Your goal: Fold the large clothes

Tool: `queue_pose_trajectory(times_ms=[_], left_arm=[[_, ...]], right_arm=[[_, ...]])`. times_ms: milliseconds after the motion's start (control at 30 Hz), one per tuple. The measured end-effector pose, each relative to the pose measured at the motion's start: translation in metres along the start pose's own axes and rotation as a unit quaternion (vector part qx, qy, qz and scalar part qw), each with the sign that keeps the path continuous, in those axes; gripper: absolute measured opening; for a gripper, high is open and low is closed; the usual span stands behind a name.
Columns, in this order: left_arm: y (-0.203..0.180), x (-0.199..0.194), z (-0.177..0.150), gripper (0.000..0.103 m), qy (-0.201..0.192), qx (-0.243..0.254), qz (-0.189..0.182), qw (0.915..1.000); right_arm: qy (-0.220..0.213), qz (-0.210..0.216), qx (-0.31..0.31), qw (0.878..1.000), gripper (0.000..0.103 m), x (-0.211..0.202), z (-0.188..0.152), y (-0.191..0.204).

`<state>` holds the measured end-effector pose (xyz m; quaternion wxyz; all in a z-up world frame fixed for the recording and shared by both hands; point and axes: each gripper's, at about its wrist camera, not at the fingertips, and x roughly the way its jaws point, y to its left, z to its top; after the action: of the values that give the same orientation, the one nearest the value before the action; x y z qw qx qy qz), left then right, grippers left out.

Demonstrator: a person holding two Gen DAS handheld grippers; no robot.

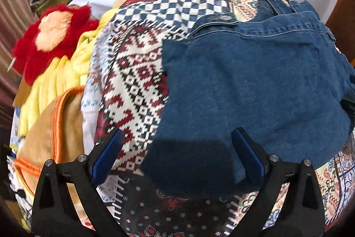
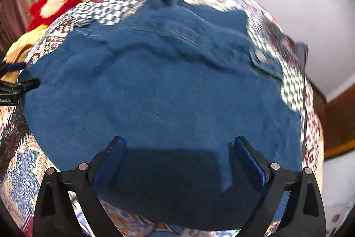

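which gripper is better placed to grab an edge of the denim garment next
Left, probably. The left gripper has its open jaws straddling the blue denim garment's near side edge; the right gripper hovers open over mid-fabric, no edge between them.

Matt blue denim garment (image 2: 164,90) on printed cotton-like bedspread (image 1: 137,72); fluffy red plush toy (image 1: 53,37) beside.

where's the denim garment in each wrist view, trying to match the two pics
Left wrist: the denim garment fills the right half, over the patchwork bedspread.
Right wrist: it covers the centre, nearly the whole frame.
Shared landmark: the red fluffy cushion at the left edge, seen upper left in the right view.
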<state>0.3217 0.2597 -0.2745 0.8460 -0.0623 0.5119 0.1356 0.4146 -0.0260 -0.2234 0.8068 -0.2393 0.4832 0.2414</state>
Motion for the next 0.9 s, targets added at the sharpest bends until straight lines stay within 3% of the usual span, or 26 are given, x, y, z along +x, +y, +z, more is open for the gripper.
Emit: queue_pose_trajectory(times_ms=[233,433,600,700,900], left_arm=[[0.027,-0.006,-0.010,0.099,0.001,-0.020,0.051,0.9985],[0.046,-0.012,-0.022,0.099,-0.003,-0.055,0.031,0.9980],[0.042,-0.020,-0.020,0.099,-0.014,-0.050,0.057,0.9970],[0.042,-0.032,-0.017,0.099,-0.031,-0.049,0.081,0.9950],[0.048,-0.068,-0.013,0.099,-0.071,-0.098,0.040,0.9918]], right_arm=[[-0.001,0.021,0.081,0.997,0.098,-0.011,-0.033,-0.062],[0.002,-0.059,0.106,0.993,0.098,-0.025,-0.057,-0.098],[0.004,-0.056,0.154,0.986,0.098,-0.038,-0.075,-0.130],[0.001,-0.070,0.159,0.985,0.098,-0.048,-0.077,-0.133],[-0.042,-0.083,0.121,0.988,0.098,-0.079,-0.058,-0.107]])
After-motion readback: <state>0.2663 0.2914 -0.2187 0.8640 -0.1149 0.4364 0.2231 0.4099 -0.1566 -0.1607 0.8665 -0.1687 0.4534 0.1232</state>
